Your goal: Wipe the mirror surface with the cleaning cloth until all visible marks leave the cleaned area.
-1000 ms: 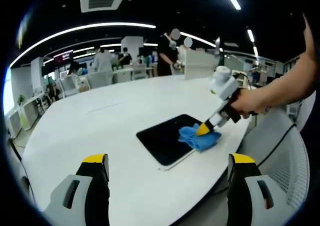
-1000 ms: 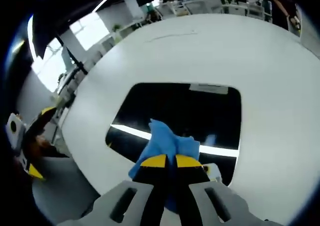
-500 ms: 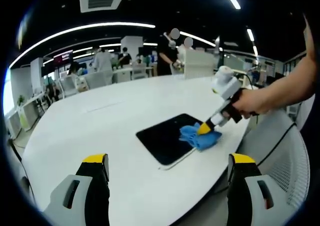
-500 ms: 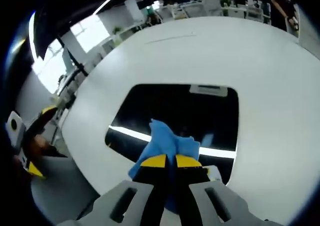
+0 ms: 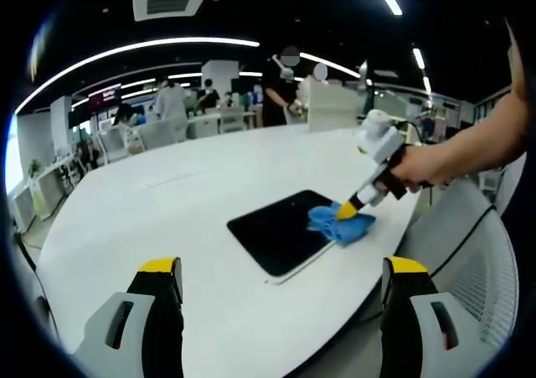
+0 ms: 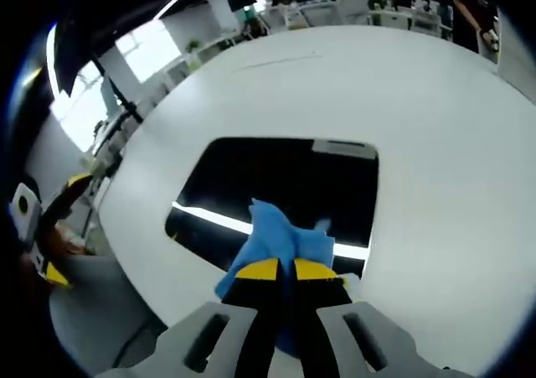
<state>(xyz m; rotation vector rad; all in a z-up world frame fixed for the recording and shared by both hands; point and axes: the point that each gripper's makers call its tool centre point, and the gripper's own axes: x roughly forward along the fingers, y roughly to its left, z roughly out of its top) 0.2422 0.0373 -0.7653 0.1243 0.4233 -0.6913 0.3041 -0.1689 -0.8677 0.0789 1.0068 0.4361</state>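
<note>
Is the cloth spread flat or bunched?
Bunched: the cloth rises in folds from the right gripper's shut jaws, on the mirror.

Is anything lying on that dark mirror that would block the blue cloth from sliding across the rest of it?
Nothing visible does. The right claw pinches the blue cloth at the mirror's near edge, and the glass ahead looks bare, showing just reflected ceiling lights.

A: The mirror (image 6: 276, 189) looks like glossy dark glass, throwing back a bright strip of light, and the table (image 5: 167, 219) under it is smooth, matt white.

B: On the mirror, the cloth (image 6: 280, 240) is soft, creased blue fabric.
</note>
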